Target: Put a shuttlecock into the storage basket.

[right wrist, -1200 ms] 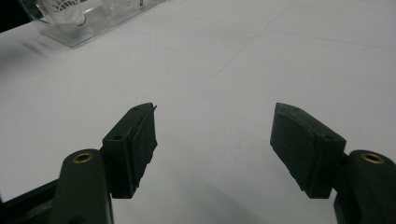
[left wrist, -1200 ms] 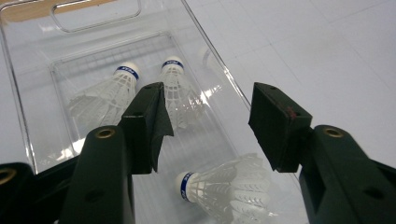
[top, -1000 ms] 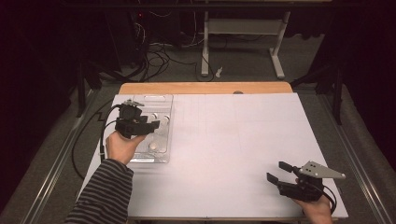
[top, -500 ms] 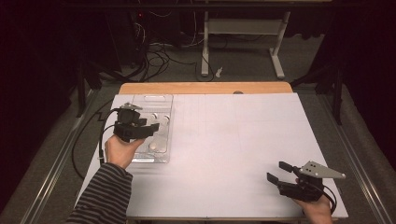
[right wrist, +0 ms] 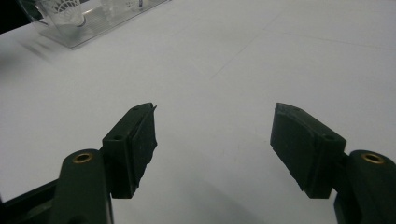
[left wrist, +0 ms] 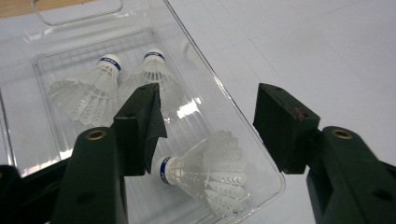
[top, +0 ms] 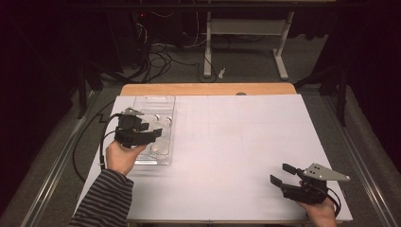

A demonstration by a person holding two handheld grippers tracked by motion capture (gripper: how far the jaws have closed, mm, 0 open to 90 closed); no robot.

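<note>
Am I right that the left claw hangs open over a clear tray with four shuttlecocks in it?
Not quite: the left gripper view shows three shuttlecocks, not four. The rest holds: the left claw hangs open over the clear tray, its jaws having just been opening with nothing gripped between them.

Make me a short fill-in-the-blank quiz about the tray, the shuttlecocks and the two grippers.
1. The clear tray holds ___ shuttlecocks.
2. The band around the nearest shuttlecock's cork is ___.
3. The left gripper hovers over the tray with its jaws ___.
4. The right gripper is over the bare ___ table.

Missing words: three; blue; open; white
</note>
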